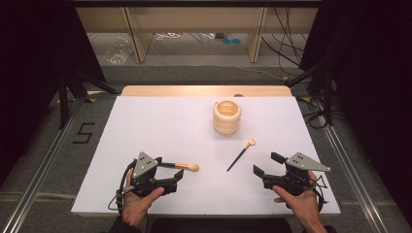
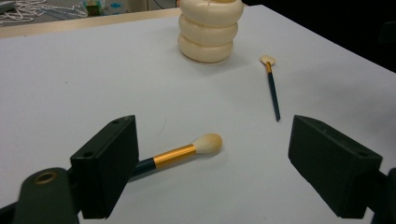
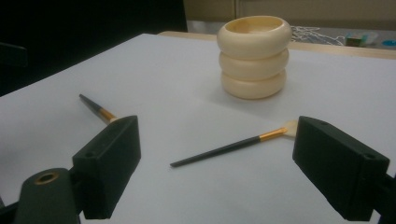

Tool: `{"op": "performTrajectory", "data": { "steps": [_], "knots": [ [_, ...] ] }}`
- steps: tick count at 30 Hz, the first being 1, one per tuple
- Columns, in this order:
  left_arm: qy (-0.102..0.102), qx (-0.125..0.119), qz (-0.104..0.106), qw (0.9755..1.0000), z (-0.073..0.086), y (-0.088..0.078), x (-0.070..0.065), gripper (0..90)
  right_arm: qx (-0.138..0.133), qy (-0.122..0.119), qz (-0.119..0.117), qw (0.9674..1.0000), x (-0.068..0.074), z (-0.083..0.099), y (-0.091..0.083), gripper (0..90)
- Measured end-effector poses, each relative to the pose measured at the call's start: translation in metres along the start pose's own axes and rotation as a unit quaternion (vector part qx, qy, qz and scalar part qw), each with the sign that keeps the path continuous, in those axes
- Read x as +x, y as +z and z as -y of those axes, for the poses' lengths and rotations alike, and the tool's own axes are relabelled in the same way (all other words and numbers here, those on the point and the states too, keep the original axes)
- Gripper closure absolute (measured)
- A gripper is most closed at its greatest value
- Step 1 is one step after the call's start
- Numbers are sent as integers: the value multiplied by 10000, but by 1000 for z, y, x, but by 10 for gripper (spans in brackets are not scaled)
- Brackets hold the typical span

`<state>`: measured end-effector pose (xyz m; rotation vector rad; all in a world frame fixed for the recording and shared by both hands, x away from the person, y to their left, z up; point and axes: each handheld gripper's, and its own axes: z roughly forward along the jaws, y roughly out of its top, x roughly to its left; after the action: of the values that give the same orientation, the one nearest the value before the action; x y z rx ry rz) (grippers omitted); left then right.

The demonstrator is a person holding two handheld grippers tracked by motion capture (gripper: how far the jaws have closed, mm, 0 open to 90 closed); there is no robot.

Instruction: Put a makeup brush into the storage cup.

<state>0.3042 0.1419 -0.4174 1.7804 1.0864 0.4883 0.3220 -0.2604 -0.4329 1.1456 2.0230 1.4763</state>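
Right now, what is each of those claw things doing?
Left gripper: open, holding nothing; round brush lies beside it.
Right gripper: open, holding nothing.

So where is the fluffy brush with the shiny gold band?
In the high view the fluffy round-tipped brush with the gold band lies flat on the white table, left of the middle, right beside the open left hand-held gripper.

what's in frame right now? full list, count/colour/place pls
round brush: 1, dark handle, gold band, cream tuft; lying by left claw
flat brush: 1, thin dark handle, cream tip; right of centre
ringed holder: 1, cream; upright, far centre
table: 1, white top, wood far edge
left claw: 1, black, open; near left, in left hand
right claw: 1, black, open; near right, in right hand
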Motion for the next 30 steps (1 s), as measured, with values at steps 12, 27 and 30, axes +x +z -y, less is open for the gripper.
{"op": "performTrajectory", "data": {
  "steps": [12,27,30],
  "knots": [
    [57,287,73,9995,-1,5,5,162,8,-24,-38,10000,0,0,1,167],
    [434,935,218,9944,-15,28,31,175,-31,2,-142,9999,0,2,3,183],
    [560,1128,290,9916,-20,31,38,172,23,-34,-115,9999,-1,2,2,187]
  ]
}}
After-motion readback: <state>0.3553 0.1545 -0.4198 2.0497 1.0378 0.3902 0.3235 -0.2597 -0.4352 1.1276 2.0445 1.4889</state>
